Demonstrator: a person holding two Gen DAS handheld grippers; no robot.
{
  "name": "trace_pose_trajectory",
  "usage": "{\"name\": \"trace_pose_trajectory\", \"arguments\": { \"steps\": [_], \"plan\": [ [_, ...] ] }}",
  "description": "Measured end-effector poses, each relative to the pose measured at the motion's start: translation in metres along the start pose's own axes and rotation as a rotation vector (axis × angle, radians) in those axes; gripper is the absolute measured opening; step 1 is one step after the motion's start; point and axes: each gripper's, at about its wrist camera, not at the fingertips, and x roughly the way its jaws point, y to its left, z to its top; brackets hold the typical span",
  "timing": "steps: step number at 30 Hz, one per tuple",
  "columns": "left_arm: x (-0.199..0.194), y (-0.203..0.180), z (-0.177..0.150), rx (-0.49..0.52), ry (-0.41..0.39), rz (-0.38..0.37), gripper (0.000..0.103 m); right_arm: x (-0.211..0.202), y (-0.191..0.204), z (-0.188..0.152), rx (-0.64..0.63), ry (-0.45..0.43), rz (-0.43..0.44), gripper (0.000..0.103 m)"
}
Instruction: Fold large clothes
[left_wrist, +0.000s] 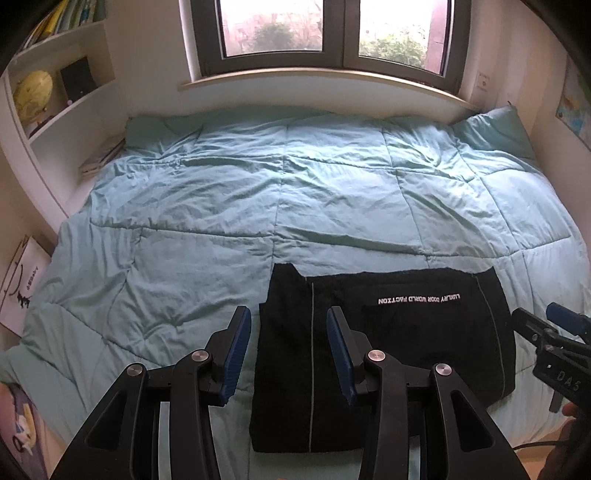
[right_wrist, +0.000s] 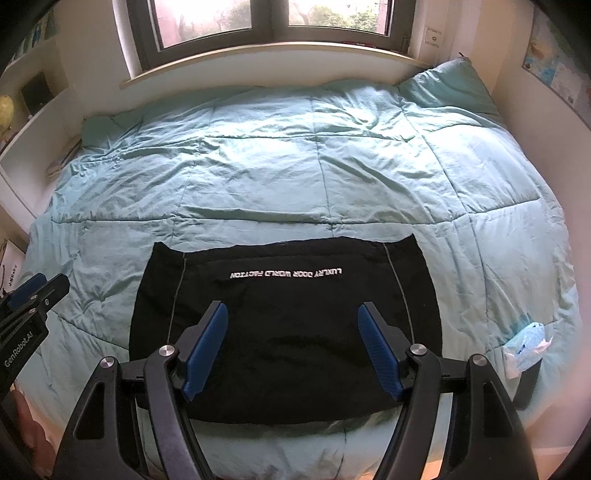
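Note:
A black garment (left_wrist: 388, 332) with white lettering and thin grey stripes lies folded into a flat rectangle on the near part of the teal quilt (left_wrist: 258, 192). It also shows in the right wrist view (right_wrist: 288, 317). My left gripper (left_wrist: 290, 321) is open and empty, held above the garment's left edge. My right gripper (right_wrist: 293, 317) is open and empty, held above the garment's middle. The right gripper also shows at the right edge of the left wrist view (left_wrist: 546, 332). The left gripper shows at the left edge of the right wrist view (right_wrist: 33, 295).
The quilt (right_wrist: 295, 155) covers a bed below a window (left_wrist: 332, 33). A teal pillow (right_wrist: 447, 88) lies at the far right corner. A blue and white packet (right_wrist: 524, 347) lies right of the garment. White shelves (left_wrist: 55, 96) with a globe stand at left.

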Motion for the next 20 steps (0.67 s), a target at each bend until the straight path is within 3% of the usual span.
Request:
{"name": "trace_pose_trajectory", "arguments": {
  "steps": [8,14,17,20],
  "plan": [
    [0.001,-0.012,-0.005,0.008,0.009,0.005,0.044,0.002,-0.01,-0.005,-0.008,0.019,0.0,0.075],
    [-0.005,-0.021,-0.008,-0.008,0.003,0.05,0.044,0.0,-0.018,-0.001,-0.036,0.007,0.022,0.075],
    [-0.013,-0.018,-0.009,-0.041,-0.043,0.073,0.044,0.002,-0.024,0.001,-0.043,0.015,0.032,0.076],
    [-0.012,-0.014,-0.01,-0.063,-0.026,0.069,0.044,0.006,-0.028,-0.002,-0.056,0.033,0.035,0.076]
  ]
}}
